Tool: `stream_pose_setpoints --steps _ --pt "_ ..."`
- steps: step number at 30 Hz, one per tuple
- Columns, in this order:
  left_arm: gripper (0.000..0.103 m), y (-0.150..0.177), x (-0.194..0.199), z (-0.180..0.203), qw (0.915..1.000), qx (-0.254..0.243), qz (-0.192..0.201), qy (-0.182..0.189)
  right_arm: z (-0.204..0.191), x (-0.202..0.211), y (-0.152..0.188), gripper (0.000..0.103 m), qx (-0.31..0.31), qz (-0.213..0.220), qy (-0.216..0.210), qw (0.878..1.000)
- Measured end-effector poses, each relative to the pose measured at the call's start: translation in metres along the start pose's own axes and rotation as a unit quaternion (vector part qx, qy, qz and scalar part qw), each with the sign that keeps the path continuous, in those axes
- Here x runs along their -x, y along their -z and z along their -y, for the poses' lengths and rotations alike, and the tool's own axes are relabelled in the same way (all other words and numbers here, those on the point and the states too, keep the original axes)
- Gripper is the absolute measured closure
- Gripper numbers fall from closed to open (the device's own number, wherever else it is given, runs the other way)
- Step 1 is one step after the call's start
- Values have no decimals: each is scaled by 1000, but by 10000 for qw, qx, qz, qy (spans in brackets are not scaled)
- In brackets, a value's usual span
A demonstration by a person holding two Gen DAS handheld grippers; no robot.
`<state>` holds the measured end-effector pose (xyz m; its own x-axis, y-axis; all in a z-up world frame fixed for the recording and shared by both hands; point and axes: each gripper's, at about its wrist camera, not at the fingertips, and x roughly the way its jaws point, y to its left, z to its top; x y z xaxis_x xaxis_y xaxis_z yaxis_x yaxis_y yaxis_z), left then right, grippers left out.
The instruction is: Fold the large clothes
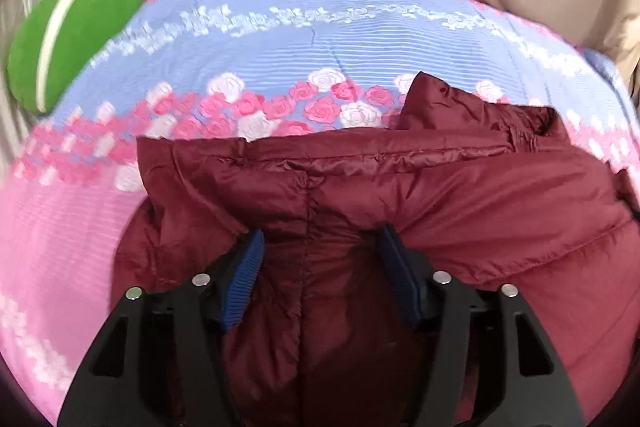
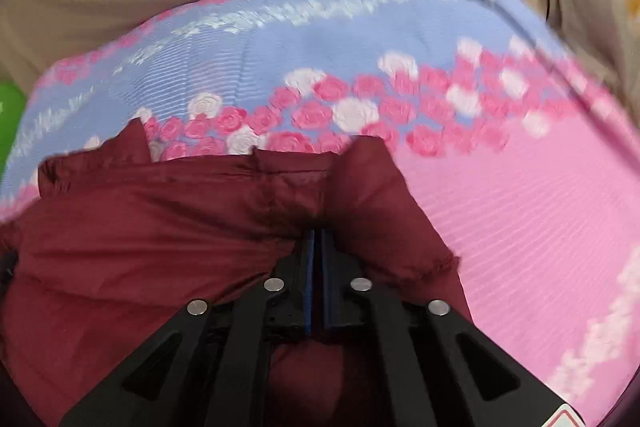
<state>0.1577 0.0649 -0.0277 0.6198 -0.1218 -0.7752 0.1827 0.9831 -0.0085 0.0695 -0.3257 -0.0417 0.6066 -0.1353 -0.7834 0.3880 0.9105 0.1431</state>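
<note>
The right gripper [image 2: 318, 239] is pinching shut on a fold of the maroon puffer jacket [image 2: 160, 227]. The left gripper [image 1: 320, 247] is standing open astride the jacket's seam, not clamping. The jacket is lying on a floral bedspread [image 1: 280, 39]. The slippery fabric is likely sliding free, since only one gripper is holding it.

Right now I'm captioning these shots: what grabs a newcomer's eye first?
A shiny maroon puffer jacket fills the foreground, lying on a pink-and-blue rose-print bedspread. The left gripper straddles it with jaws apart; the right gripper has its jaws shut. A bright green cushion sits far left.
</note>
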Motion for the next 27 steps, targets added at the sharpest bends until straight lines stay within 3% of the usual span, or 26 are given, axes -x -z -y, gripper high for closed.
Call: stream_pose_setpoints --steps 1,3,7,11,15,16,21,24,27 --pt "44 0 -2 0 10000 -14 8 -16 7 -2 -2 103 -189 -67 -148 9997" --pt "43 1 -5 3 9999 -66 66 -129 5 5 -2 103 -206 -28 -28 9998" --pt "40 2 -10 9 9993 -190 138 -282 -6 24 3 97 -54 339 108 9994" --pt "33 1 -14 8 9995 -102 135 -264 -1 2 1 99 -36 87 183 9998" --pt "30 2 -16 8 9994 -87 136 -302 -8 18 3 96 -53 229 504 9985" --pt "30 2 -16 8 9994 -95 138 -315 -11 27 5 90 -89 293 450 9985" --pt "29 4 -17 11 9988 -113 173 -443 -69 82 22 89 466 762 -229 9957" --pt "29 4 -17 11 9987 -122 177 -456 -108 80 44 87 963 513 -790 9909" --pt "28 4 -18 10 9988 -112 175 -442 -135 52 72 86 1482 275 -531 9871"
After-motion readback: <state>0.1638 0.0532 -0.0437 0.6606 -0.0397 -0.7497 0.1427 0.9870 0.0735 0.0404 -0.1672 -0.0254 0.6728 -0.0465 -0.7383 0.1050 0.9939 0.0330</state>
